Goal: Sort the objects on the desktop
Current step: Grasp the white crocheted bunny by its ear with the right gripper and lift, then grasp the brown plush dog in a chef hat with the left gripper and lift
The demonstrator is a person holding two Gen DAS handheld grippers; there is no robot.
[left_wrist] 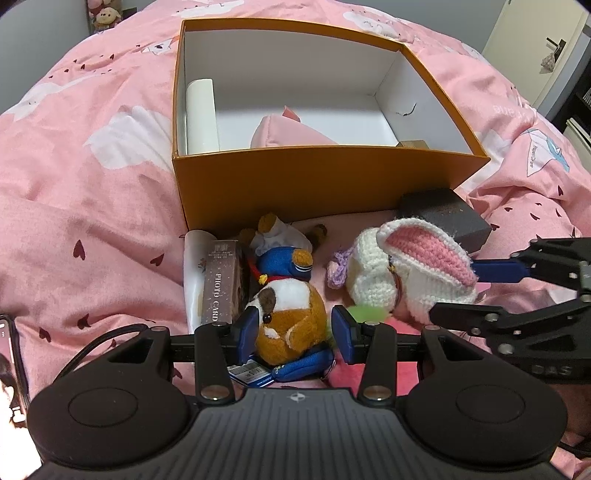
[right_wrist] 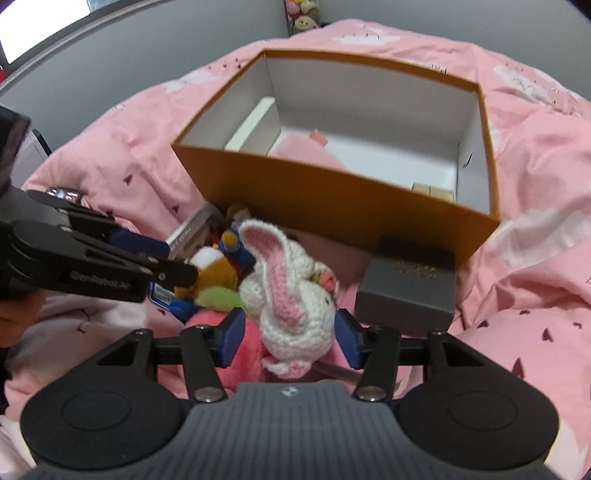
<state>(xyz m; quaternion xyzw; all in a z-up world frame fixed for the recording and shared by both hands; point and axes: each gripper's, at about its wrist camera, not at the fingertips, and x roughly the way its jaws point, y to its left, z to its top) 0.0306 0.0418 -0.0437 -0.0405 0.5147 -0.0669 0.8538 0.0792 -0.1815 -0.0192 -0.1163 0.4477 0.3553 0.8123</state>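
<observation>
Left tool (left_wrist: 293, 334) astride plush dog (left_wrist: 286, 317) (right tool (right_wrist: 291, 338) around crochet bunny (right_wrist: 291, 317)).

Surface: bed covered by pink duvet (left_wrist: 92, 206) printed with white cloud shapes and small dark red hearts; fabric rumpled, folds at near left and far right. Far left: grey wall (left_wrist: 40, 33); stuffed toys (left_wrist: 105, 14) sit against it at the bed's far edge, also visible in right wrist view (right_wrist: 304, 16). Far right: cream door or cabinet panel (left_wrist: 532, 40), dark shelving (left_wrist: 580, 99) beside it. Bright white panel (right_wrist: 40, 26) at far left of right wrist view; window or screen not determinable. Lighting even, indoor.
</observation>
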